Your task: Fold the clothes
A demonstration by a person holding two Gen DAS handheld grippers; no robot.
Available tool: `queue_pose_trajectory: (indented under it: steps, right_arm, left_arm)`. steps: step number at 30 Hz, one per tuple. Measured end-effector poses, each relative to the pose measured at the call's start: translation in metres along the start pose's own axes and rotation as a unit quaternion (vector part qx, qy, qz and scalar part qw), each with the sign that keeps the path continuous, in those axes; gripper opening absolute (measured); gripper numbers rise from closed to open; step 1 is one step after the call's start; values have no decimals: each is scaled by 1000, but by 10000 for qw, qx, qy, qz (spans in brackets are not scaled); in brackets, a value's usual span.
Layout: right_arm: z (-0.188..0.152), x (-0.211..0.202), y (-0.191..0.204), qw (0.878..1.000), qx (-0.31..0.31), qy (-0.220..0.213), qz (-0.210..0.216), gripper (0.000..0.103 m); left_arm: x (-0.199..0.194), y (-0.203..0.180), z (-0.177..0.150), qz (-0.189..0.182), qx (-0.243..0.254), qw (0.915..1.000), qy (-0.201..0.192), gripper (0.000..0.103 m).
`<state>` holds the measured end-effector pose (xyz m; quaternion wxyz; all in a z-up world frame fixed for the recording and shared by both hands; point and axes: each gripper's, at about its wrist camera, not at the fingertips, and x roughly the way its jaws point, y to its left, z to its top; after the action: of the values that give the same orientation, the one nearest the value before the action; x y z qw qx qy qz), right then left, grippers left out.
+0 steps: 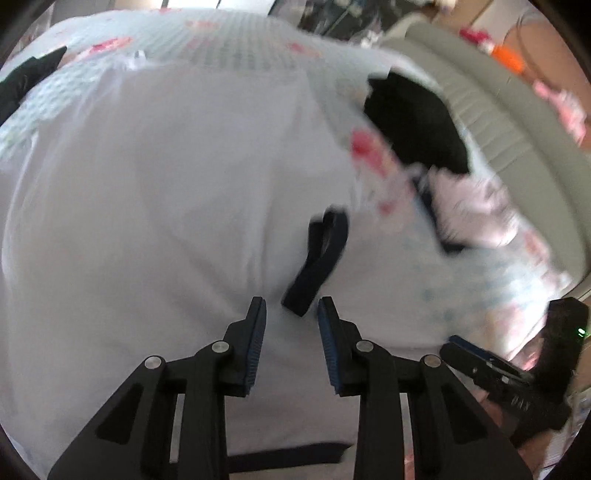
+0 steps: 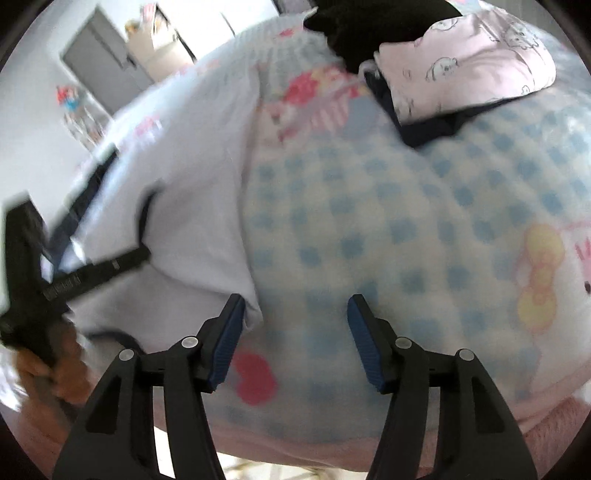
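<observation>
A white shirt (image 1: 166,203) with dark navy trim lies spread on the bed. Its navy cuff band (image 1: 321,258) curls up just ahead of my left gripper (image 1: 291,306), which is open, and the band's near end sits between the fingertips without being held. In the right wrist view the white shirt (image 2: 184,206) fills the left side. My right gripper (image 2: 295,301) is open over the bed sheet, its left finger (image 2: 231,328) touching the shirt's edge. The left gripper (image 2: 74,273) shows at the far left, and the right gripper (image 1: 480,365) shows at the lower right of the left wrist view.
The bed carries a blue-checked cartoon sheet (image 2: 388,229). A stack of a pink printed garment (image 2: 461,55), a navy one (image 2: 424,129) and a black one (image 2: 369,22) lies beyond the shirt. Another black cloth (image 1: 22,81) sits far left. A grey padded headboard (image 1: 498,122) borders the bed.
</observation>
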<state>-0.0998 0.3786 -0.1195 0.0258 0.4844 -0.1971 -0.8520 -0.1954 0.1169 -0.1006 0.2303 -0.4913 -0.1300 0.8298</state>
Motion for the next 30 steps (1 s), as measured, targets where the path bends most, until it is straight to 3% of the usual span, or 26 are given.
queue_pose_trajectory:
  steps: [1,4,7,10,13,17,21,23,27,30]
  right_arm:
    - [5,-5,-1,9998,94,-69,152,59]
    - [43,2,23,9986,-461,-203,-132,61]
    - [66,28,44,9965,-791,-74,-243,62]
    - [69,51,51,9960,-877,148,-36,61]
    - [63,69,52,9969,-718,197,237,61]
    - [67,68,35,9978,-186,-35,642,61]
    - [75,50,34,9925,-143,-486,1113,64]
    - [76,53,40,9904,-273,-402,1291,64]
    - [66,76,40,9973,-430,205,563,64]
    - [61,75,24,9973,-140,355,632,64]
  left_arm:
    - [-2,2,7,-69,-50,9999,-86,31]
    - [7,10,28,-315,-401,9986,-109,31]
    - [26,12,33,-306,-514,9981,112,31]
    - [41,7,25,32,-148,9990,428,31]
    - [45,-9,15,78,533,9968,589,31]
    - [42,-35,6,158,1279,9904,507,31]
    - [35,-52,1,148,1665,9854,336,31]
    - [33,-57,-4,109,1830,9825,340,31]
    - [42,-58,-7,600,2026,9763,464,31]
    - [44,-65,-4,683,2296,9698,466,31]
